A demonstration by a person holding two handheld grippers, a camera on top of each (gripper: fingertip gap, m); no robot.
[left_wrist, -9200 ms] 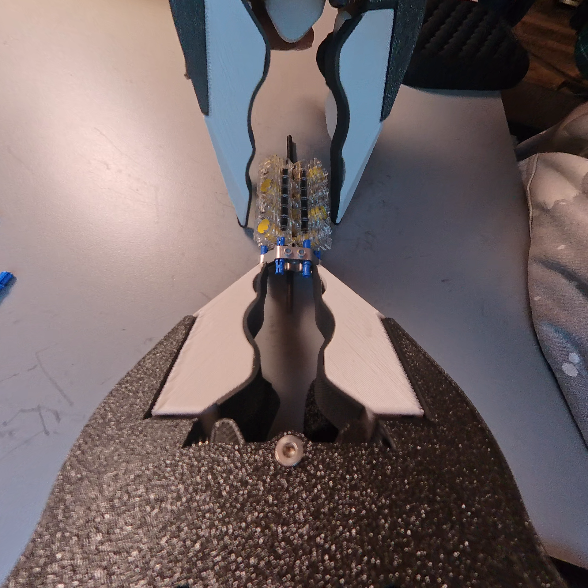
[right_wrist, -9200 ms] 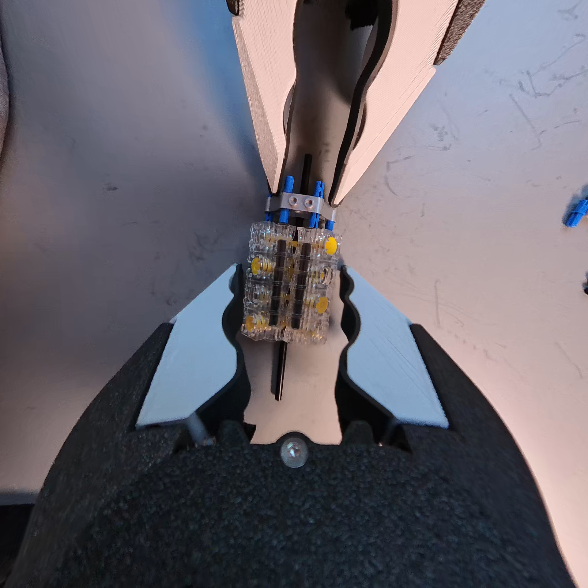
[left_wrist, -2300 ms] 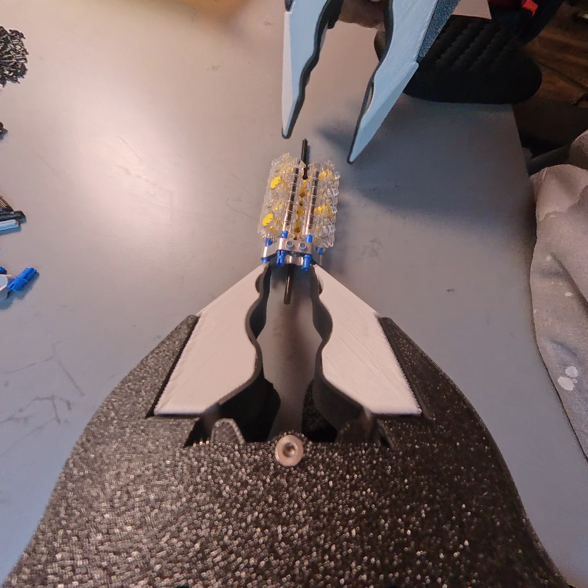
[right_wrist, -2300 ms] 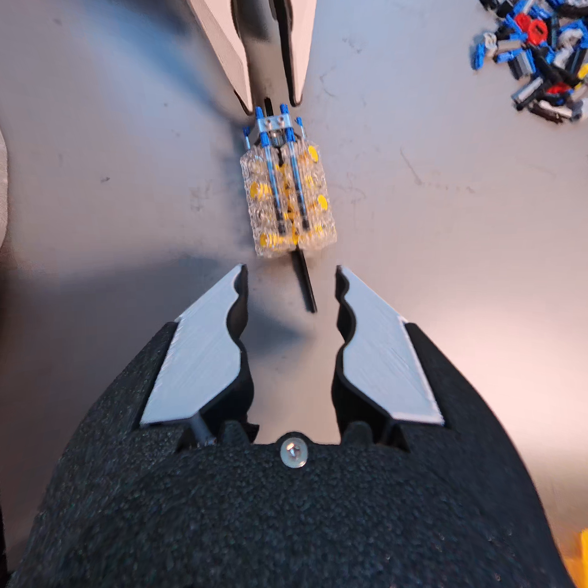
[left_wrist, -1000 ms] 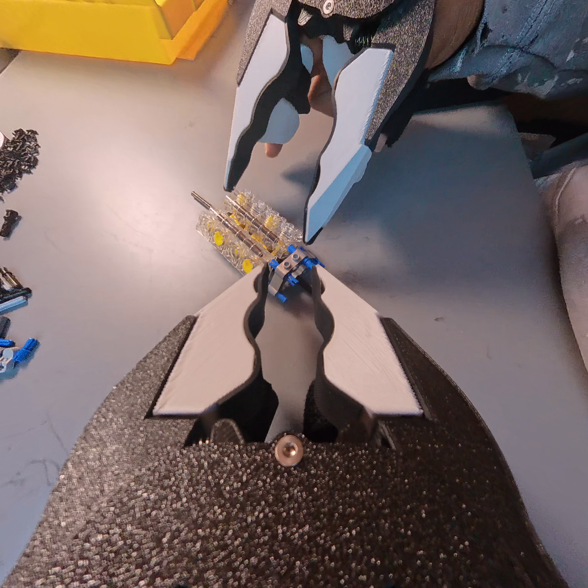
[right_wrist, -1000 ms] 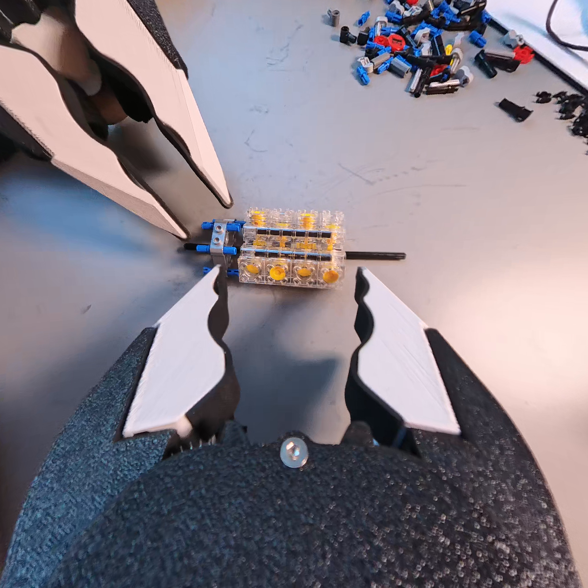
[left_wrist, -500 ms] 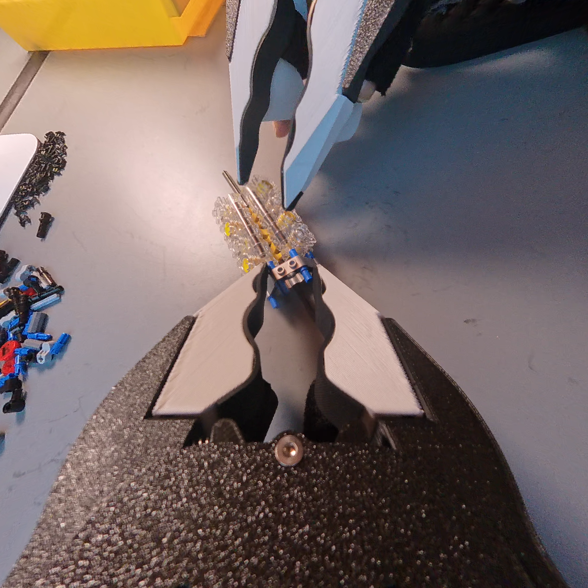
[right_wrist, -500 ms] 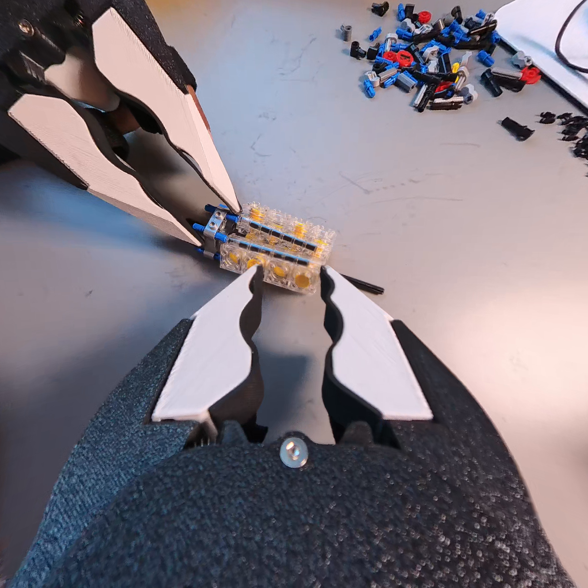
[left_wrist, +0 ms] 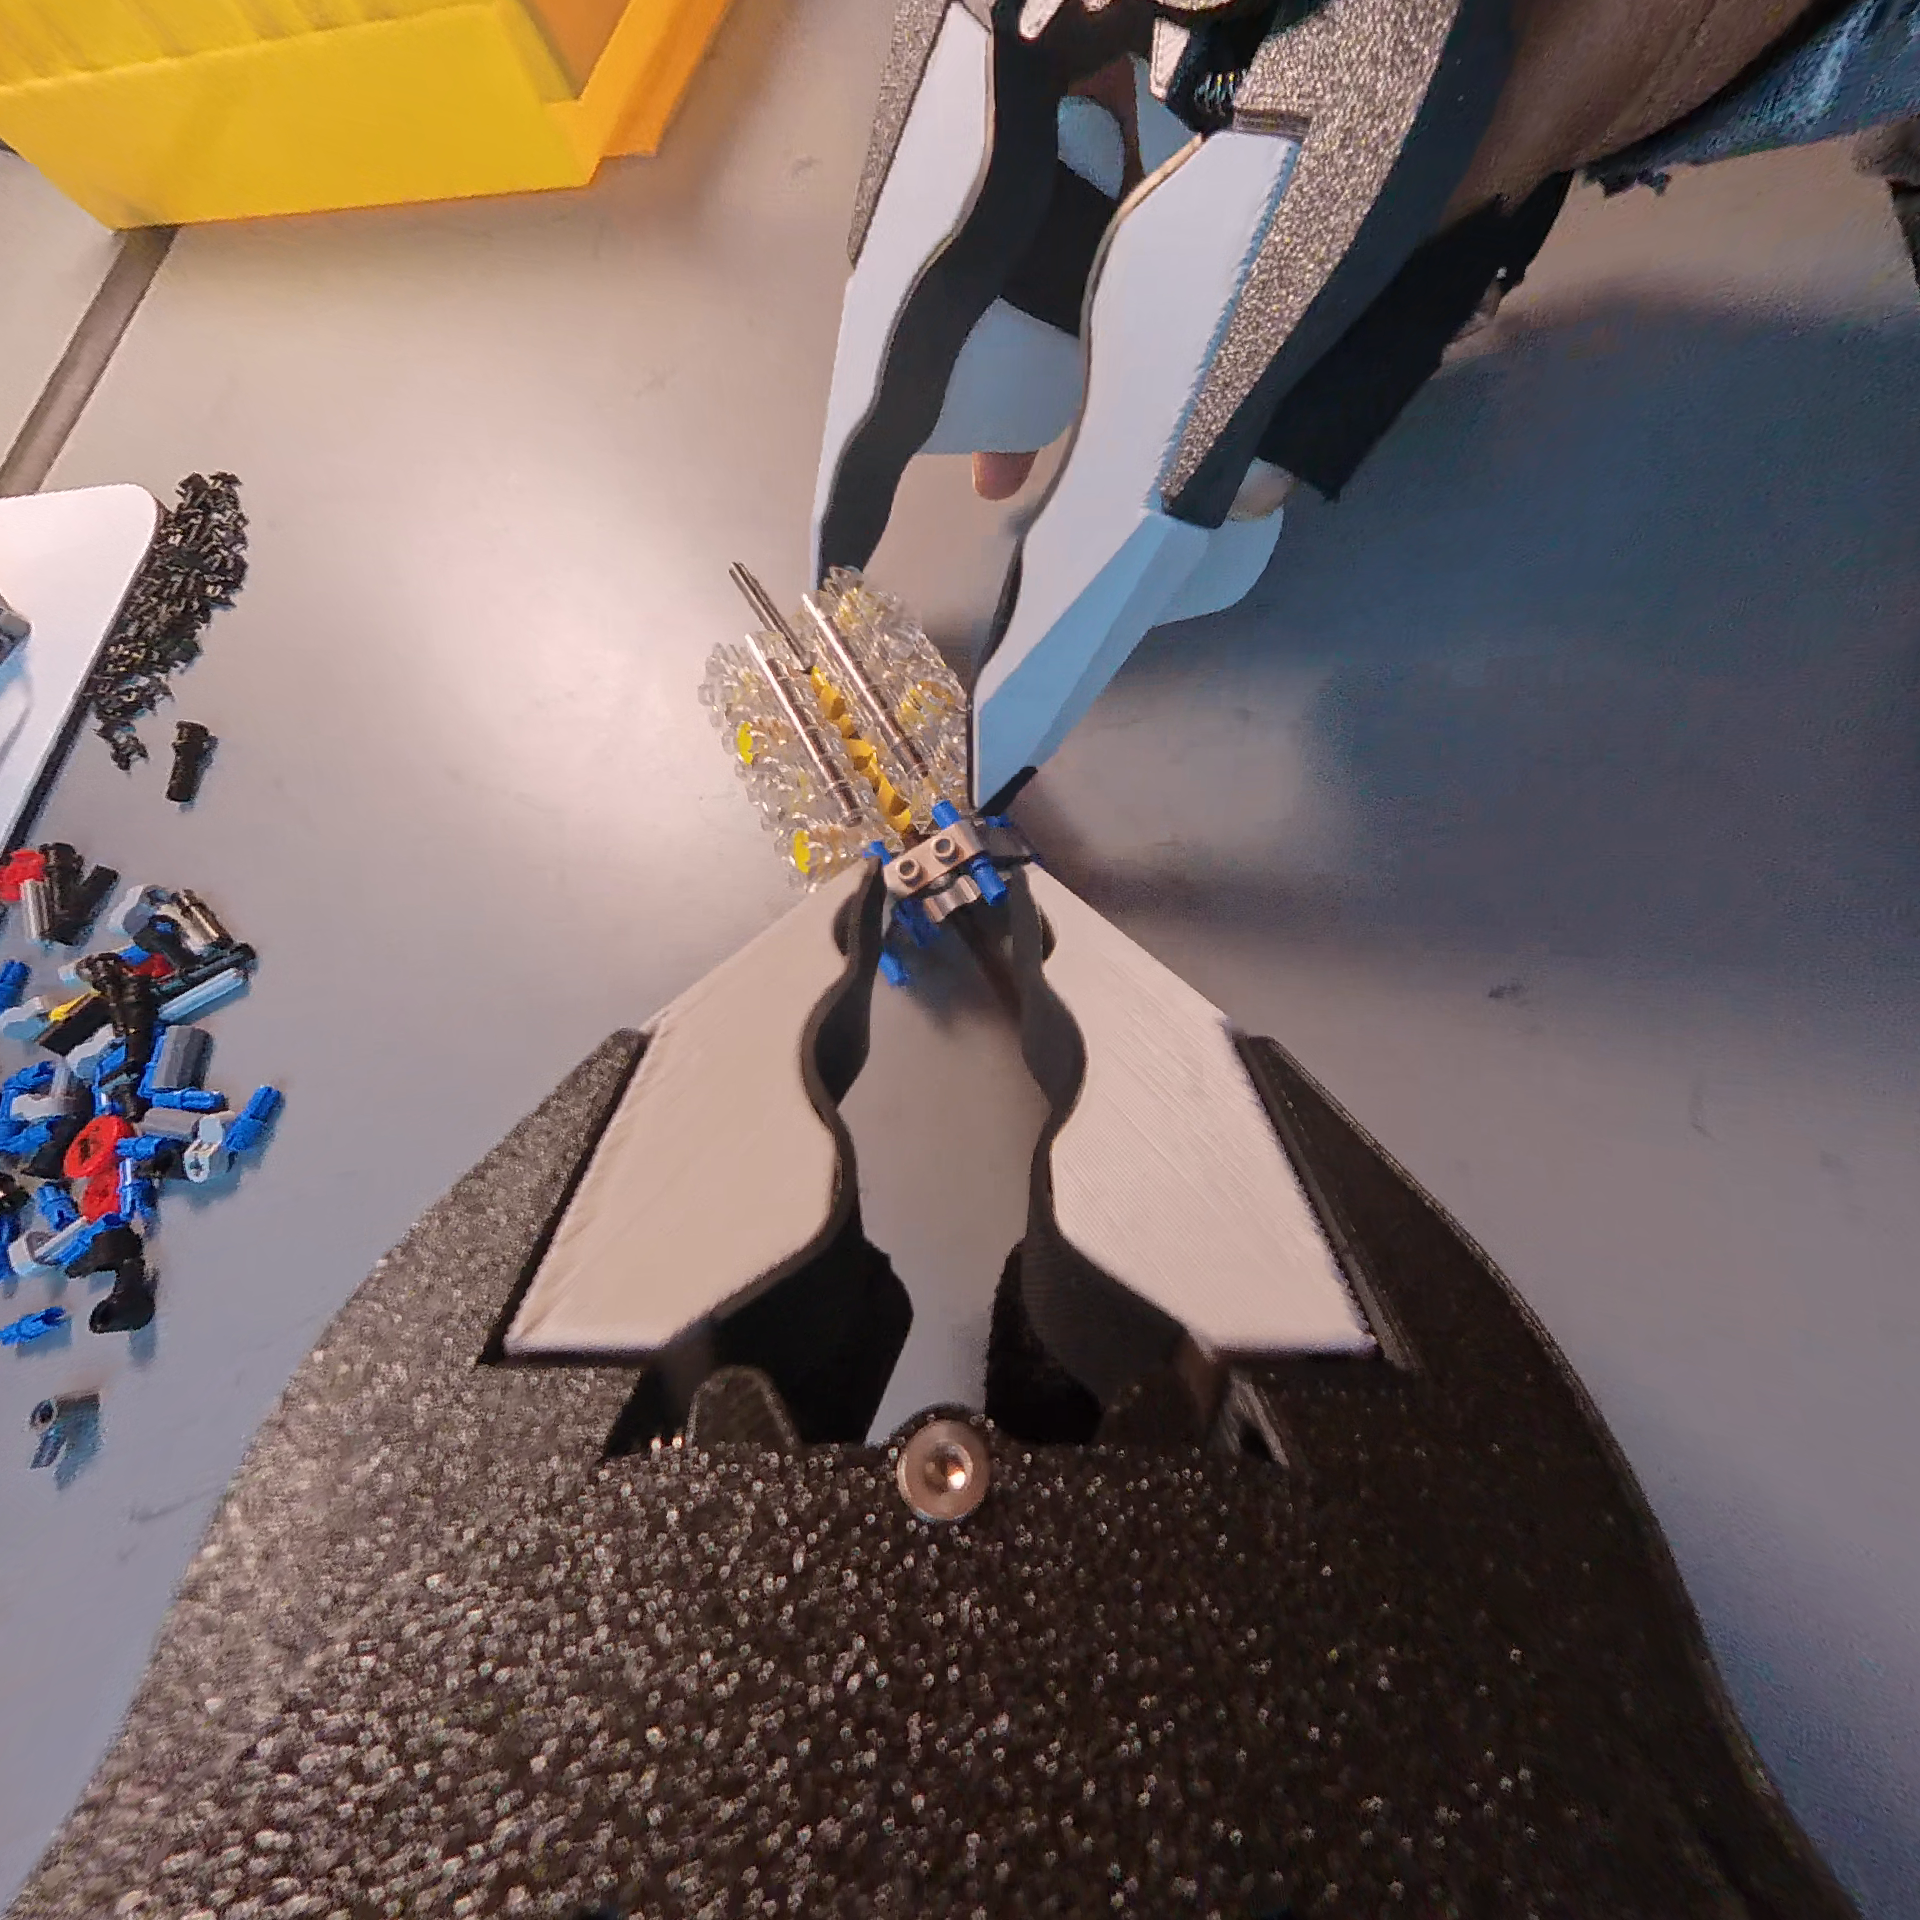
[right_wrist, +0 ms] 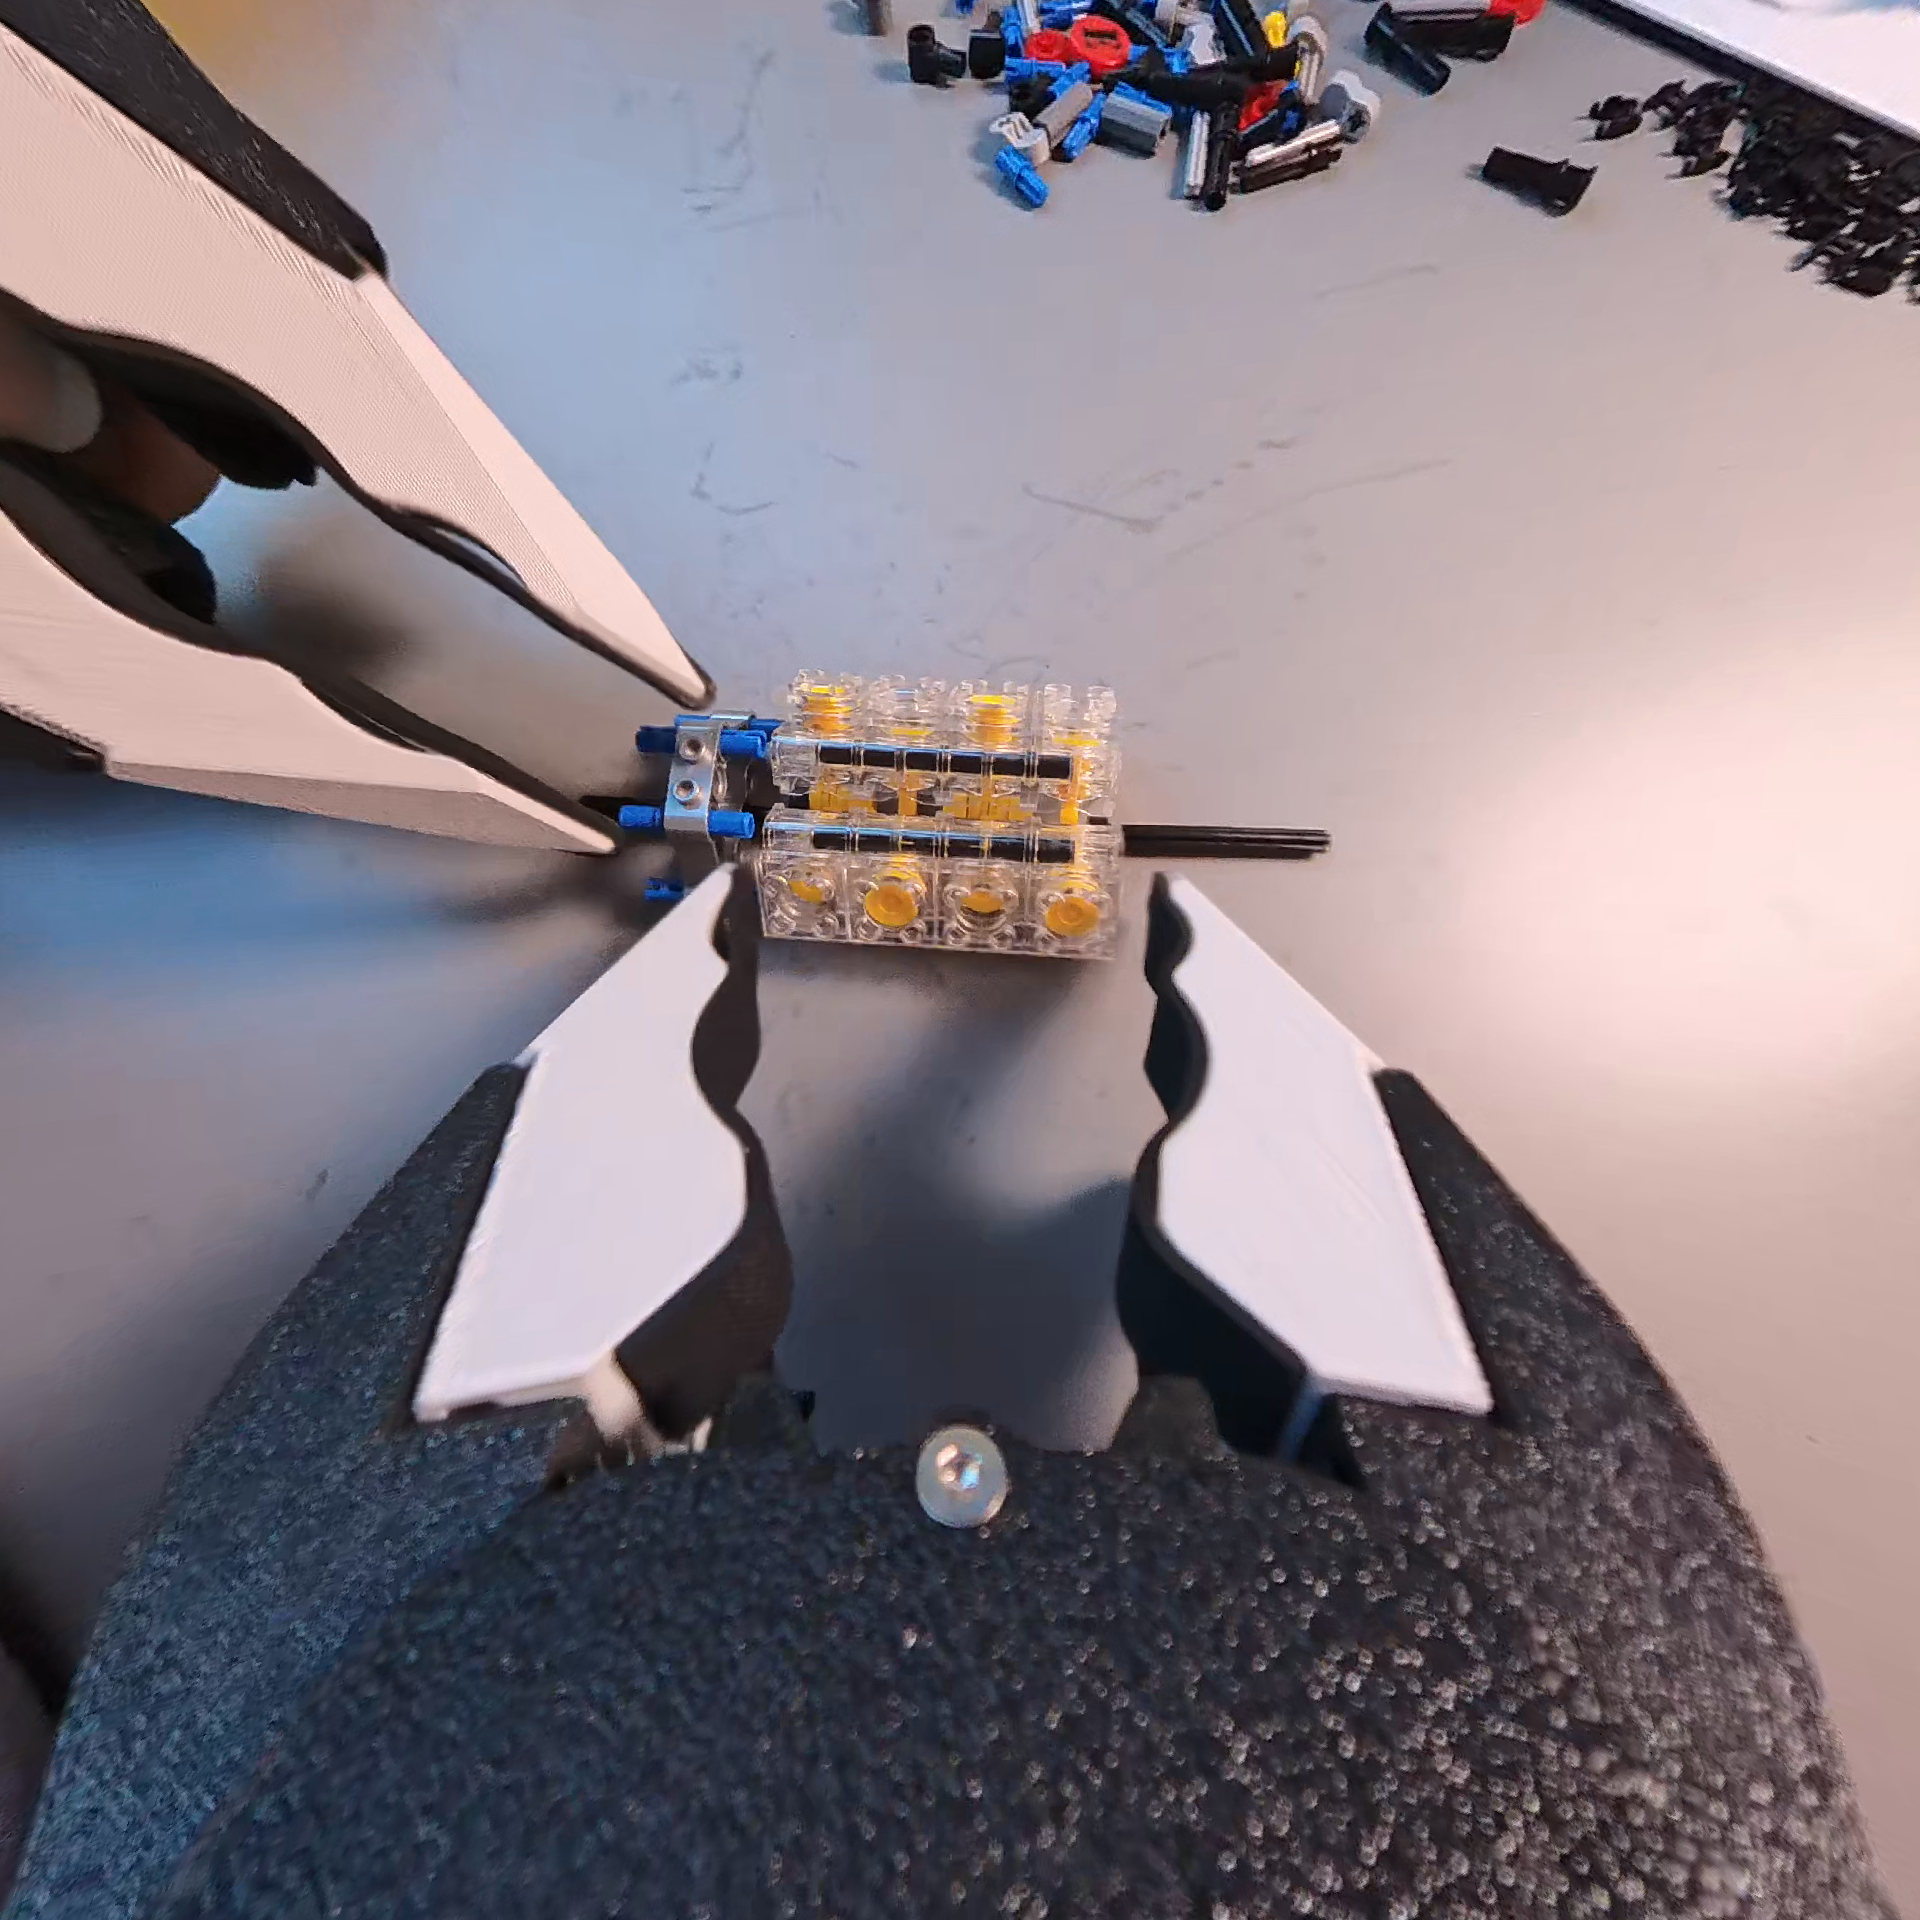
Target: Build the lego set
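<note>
Two grippers meet over one small brick build [right_wrist: 940, 821] lying on the grey table [right_wrist: 1351, 540]. The left gripper [left_wrist: 948, 902] has its fingers drawn close and clamped on the grey connector [left_wrist: 938, 864] with blue pins at the near end of the build. The right gripper [right_wrist: 940, 909] stands with its fingers spread wide, one tip at each end of the build's near side, not closed on it; whether they touch it I cannot tell. The build is a block of clear bricks with yellow round pieces showing inside, two dark rods along its top, and a thin black axle [right_wrist: 1226, 840] sticking out of the end away from the connector. Off to the side lies a loose heap of small parts [left_wrist: 104, 1101], blue, black, grey and red, and beyond it a scatter of tiny black pieces [left_wrist: 171, 613] beside a white flat thing [left_wrist: 62, 613]. At the far edge sits a yellow bin [left_wrist: 343, 104]; what it holds is out of sight.
</note>
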